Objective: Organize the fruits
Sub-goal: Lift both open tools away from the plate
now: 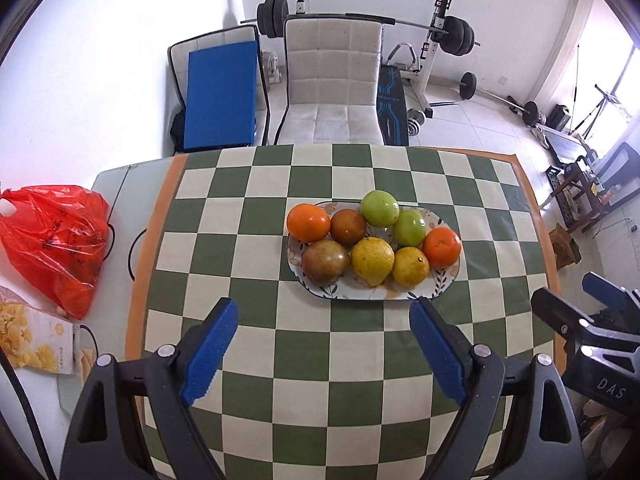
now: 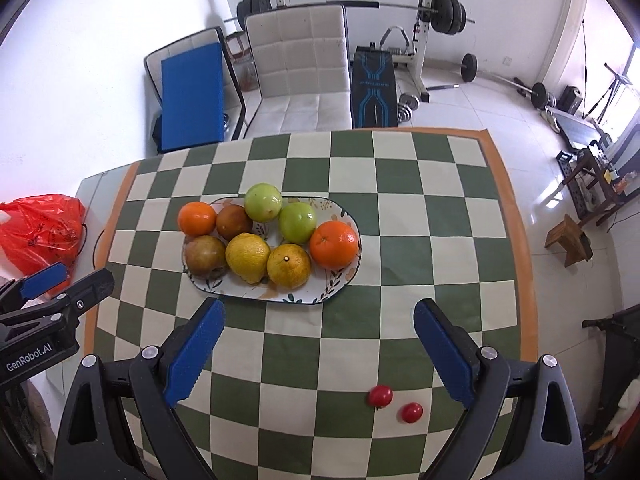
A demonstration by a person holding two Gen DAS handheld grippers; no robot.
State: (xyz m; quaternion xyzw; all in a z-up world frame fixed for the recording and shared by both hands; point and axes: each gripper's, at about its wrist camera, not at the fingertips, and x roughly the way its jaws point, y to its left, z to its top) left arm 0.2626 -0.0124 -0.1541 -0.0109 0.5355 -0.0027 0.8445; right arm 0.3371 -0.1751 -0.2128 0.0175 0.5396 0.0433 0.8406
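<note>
An oval patterned plate (image 1: 440,284) (image 2: 340,276) sits mid-table on the checkered cloth. It holds two oranges (image 1: 307,222) (image 2: 334,244), two green apples (image 1: 380,208) (image 2: 263,202), two lemons (image 1: 372,260) (image 2: 247,257) and two brownish fruits (image 1: 325,261) (image 2: 205,255). Two small red cherry tomatoes (image 2: 380,395) (image 2: 411,412) lie on the cloth near my right gripper. My left gripper (image 1: 323,310) is open and empty, just short of the plate. My right gripper (image 2: 320,312) is open and empty, near the plate's front right.
A red plastic bag (image 1: 56,236) (image 2: 40,228) and a snack box (image 1: 32,340) lie at the table's left. A white chair (image 1: 332,80) (image 2: 300,64) stands behind the table. Gym equipment fills the back of the room. The right gripper's body shows in the left view (image 1: 592,320).
</note>
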